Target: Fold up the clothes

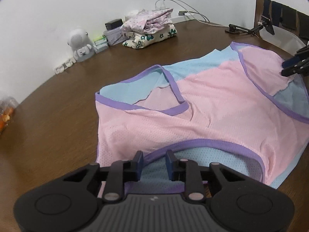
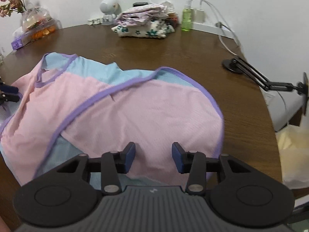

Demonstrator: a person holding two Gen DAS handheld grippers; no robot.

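Note:
A pink and light-blue mesh tank top with purple trim [image 1: 208, 106] lies spread on the round brown table [image 1: 58, 116]; it also shows in the right wrist view [image 2: 135, 106]. My left gripper [image 1: 154, 164] is open, its fingers either side of the purple armhole edge at the near side. My right gripper [image 2: 153, 159] is open over the pink fabric at its near edge. In the left wrist view the right gripper [image 1: 289, 66] shows at the far right by the shirt's edge. In the right wrist view the left gripper [image 2: 9, 94] shows at the far left.
A stack of folded floral clothes [image 1: 150, 29] sits at the table's far side by the wall, also in the right wrist view [image 2: 144, 23]. A white speaker [image 1: 79, 40], small boxes, a green bottle [image 2: 187, 17], cables and a black phone arm [image 2: 256, 77] stand around the rim. A chair [image 1: 280, 19] is behind.

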